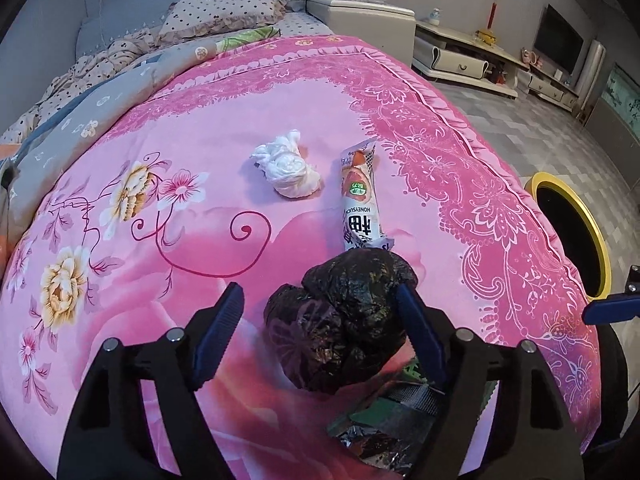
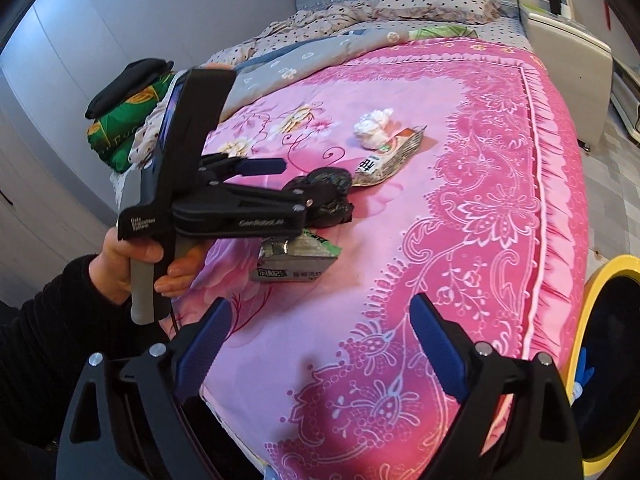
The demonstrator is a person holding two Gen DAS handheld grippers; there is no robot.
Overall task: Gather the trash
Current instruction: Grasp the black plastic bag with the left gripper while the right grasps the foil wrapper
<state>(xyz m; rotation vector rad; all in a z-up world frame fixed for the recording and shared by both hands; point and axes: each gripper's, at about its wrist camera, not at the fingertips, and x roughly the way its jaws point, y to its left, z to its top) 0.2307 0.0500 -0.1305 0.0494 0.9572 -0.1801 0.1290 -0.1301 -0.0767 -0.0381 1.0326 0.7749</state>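
Pickup step: black bag under grasp.
My left hand-held gripper (image 1: 320,320), released, straddles the crumpled black bag (image 1: 340,320) at lower centre; closing comes next. My right hand-held gripper (image 2: 320,344) hangs released, empty.

Bare pink bedspread (image 2: 360,340) lies clear toward the yellow-rimmed bin (image 2: 596,304) (bedside, right).

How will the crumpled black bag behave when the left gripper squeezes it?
The black bag looks like thin crinkled film, so it probably compresses and feels light. Its glossy folds may slip on the left gripper. Lumpy and lying on soft bedding, it is unlikely to roll.
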